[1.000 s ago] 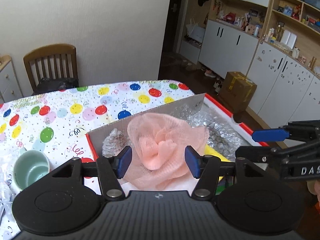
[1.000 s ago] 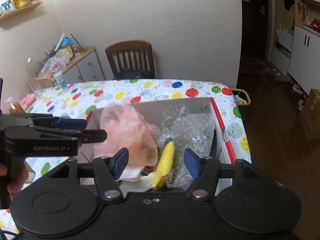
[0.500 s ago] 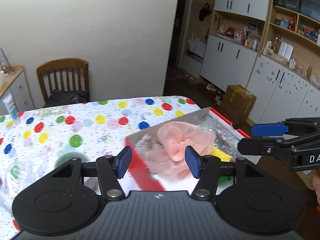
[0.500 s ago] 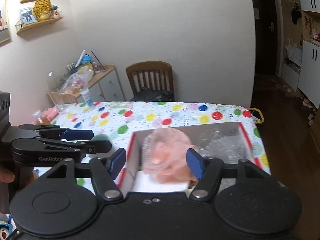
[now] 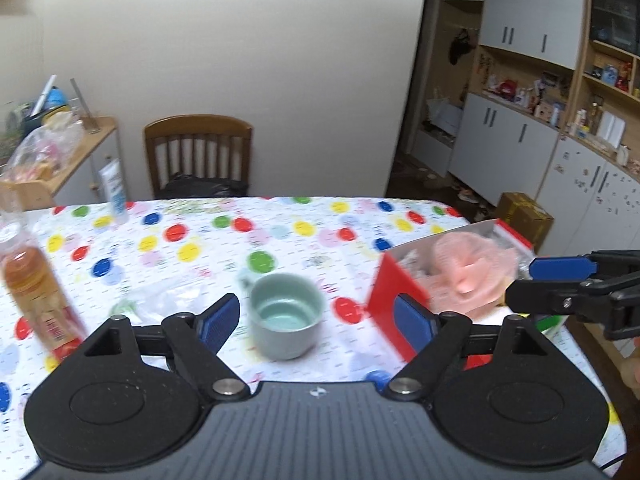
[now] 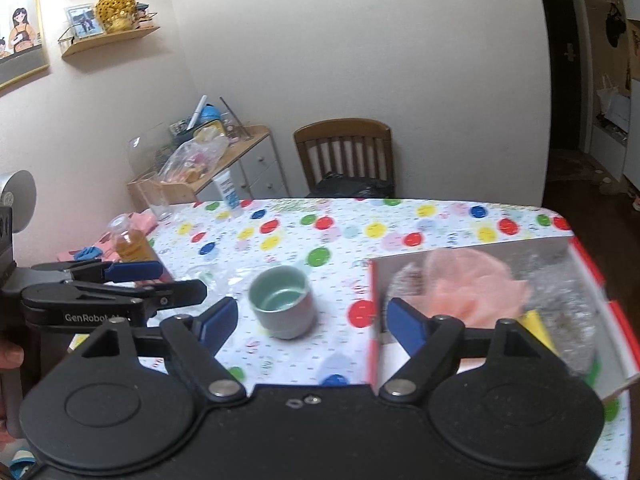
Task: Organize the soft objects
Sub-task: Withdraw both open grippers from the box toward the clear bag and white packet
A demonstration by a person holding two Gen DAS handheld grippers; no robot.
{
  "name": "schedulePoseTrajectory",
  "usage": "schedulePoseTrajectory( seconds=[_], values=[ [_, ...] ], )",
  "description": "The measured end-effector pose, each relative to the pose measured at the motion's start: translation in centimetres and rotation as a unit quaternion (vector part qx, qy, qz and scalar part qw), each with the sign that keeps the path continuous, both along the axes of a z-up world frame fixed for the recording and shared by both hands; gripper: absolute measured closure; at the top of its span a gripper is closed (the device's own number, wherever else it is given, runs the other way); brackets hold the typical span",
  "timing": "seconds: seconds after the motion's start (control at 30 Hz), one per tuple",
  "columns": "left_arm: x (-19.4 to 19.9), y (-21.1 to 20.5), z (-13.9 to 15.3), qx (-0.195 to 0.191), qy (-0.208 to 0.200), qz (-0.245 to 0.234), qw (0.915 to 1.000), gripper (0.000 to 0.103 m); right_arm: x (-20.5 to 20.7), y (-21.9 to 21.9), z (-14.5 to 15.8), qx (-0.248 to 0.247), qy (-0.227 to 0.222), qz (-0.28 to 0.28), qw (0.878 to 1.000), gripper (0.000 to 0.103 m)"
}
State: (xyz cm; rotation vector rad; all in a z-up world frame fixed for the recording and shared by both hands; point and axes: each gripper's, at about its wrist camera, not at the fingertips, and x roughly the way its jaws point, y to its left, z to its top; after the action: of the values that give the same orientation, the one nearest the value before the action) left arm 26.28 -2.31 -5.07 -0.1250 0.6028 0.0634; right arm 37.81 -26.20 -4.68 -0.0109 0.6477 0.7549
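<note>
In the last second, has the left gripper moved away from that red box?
Yes. The left gripper has pulled back and swung left: the red box with the pink mesh puff now sits off right, and the green cup lies between its fingers.

I see a plain cream wall (image 5: 240, 40) behind a brown slatted wooden chair (image 5: 199, 152). White cabinets with open wooden shelves (image 5: 560, 92) line the right side over a dark floor (image 6: 580, 176). Framed pictures (image 6: 20, 20) hang left, above a low white-drawered sideboard (image 6: 256, 160).
</note>
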Motion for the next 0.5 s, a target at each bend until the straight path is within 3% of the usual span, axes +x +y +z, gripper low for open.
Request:
schedulePoseTrajectory(
  seconds=[0.5],
  values=[
    [-3.5,8.7,-3.6,-0.016,-0.001,0.064,0.9978,0.001,-1.2,10.6,-1.9,-0.01,0.014,0.032,0.999,0.006]
  ],
)
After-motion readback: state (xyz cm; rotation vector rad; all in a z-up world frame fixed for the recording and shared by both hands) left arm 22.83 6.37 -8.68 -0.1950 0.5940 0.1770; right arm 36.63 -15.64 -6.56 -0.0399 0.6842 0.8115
